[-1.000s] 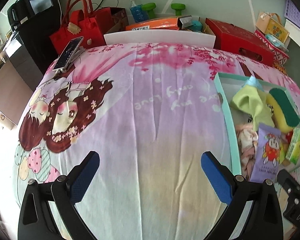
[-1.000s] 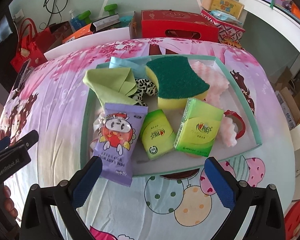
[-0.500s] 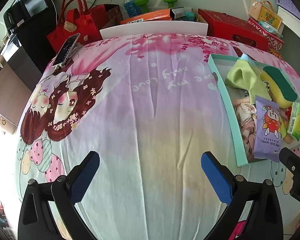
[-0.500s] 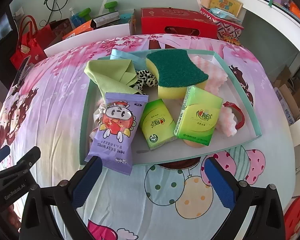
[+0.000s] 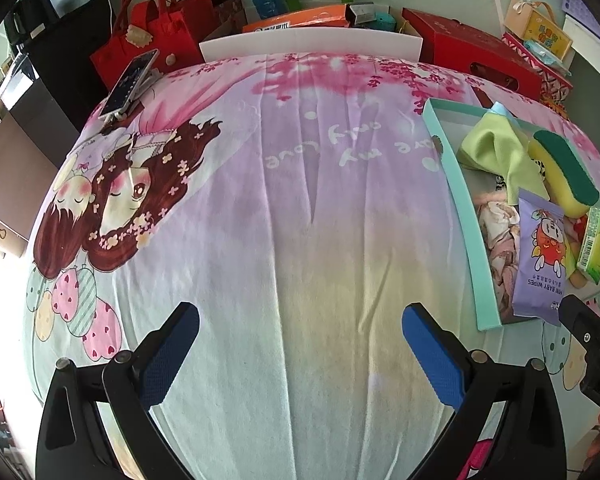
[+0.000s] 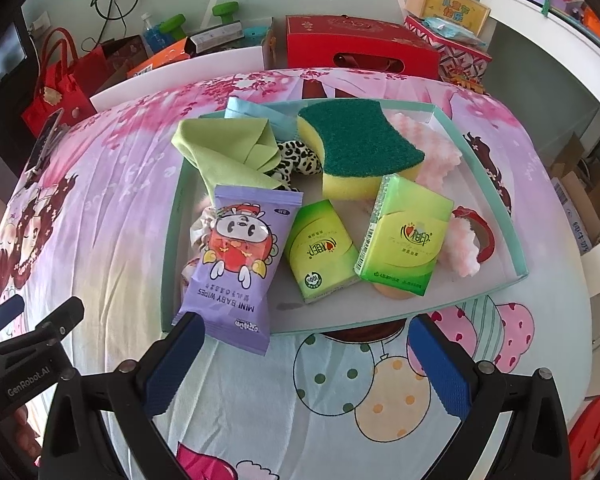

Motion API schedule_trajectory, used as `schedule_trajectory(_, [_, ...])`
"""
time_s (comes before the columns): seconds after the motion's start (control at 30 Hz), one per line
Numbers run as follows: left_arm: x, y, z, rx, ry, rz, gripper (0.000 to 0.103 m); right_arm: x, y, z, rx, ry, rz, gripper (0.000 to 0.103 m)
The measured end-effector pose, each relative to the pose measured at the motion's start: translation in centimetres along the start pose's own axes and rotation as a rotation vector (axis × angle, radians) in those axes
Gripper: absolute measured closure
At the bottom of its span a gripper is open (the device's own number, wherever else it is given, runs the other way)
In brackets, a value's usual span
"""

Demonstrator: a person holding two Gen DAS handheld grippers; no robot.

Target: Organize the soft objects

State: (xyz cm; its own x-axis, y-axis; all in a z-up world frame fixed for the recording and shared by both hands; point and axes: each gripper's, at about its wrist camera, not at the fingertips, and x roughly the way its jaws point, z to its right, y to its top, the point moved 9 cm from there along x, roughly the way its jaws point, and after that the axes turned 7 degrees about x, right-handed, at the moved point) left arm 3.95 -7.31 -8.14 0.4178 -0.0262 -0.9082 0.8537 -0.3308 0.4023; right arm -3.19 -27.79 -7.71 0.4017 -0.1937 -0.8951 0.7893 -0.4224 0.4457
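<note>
Presently both tools are held above a cartoon-printed sheet [image 5: 284, 208] covering the work surface. Nearest to the viewer, the left gripper [image 5: 300, 344] has its blue-padded fingers [image 5: 168, 354] spread wide with nothing between them, only bare sheet beneath and ahead. The right gripper [image 6: 306, 356] is likewise spread and empty; its left finger pad [image 6: 172, 364] sits just in front of the lower corner of a purple pack of baby wipes [image 6: 240, 264], though contact cannot be confirmed.

Directly ahead of the right fingers lies a shallow teal-rimmed tray [image 6: 168, 240] holding the soft goods. The wipes pack overhangs the tray's near rim onto the sheet. Just right of it, between the two fingers' lines, lie two green tissue packs: the smaller [image 6: 320, 250] flat, the larger [image 6: 406, 236] propped on items beneath. Beyond these, a yellow sponge with green scouring face [image 6: 356, 148] rests mid-tray, a pink textured sponge [image 6: 436, 148] behind it to the right. A lime-green cloth [image 6: 224, 152] is draped at the far left, with a leopard-print fabric item [image 6: 300, 160] between cloth and sponge (partly hidden). A crumpled pale fabric [image 6: 198, 228] sits under the wipes.

Further off, beyond the left fingers, a phone [image 5: 130, 82] rests at the sheet's far left edge. Red bags [image 5: 152, 40] and boxes [image 6: 360, 46] line the wall.
</note>
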Motion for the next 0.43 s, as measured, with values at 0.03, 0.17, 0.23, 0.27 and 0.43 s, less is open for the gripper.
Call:
schedule_trajectory(0.03, [0.06,-0.02,-0.05,-0.001,0.002,-0.003,0.002,0.03,0.0,0.03,0.001,0.0,-0.001,0.0])
schedule_trajectory(0.17, [-0.06,0.07,-0.13,-0.005,0.002,0.005,0.002,0.08,0.05,0.06,0.001,0.001,-0.002,0.0])
schedule_trajectory(0.23, [-0.24,0.16,-0.17,-0.002,0.01,0.015,0.002,0.09,0.07,0.06,0.001,0.002,-0.002,0.0])
schedule_trajectory(0.27, [-0.35,0.23,-0.16,0.0,0.014,0.02,0.002,0.12,0.1,0.07,0.002,0.003,-0.002,0.0])
schedule_trajectory(0.43, [-0.39,0.33,-0.01,-0.001,-0.004,0.022,0.002,0.17,0.1,0.21,0.006,0.004,-0.003,0.0])
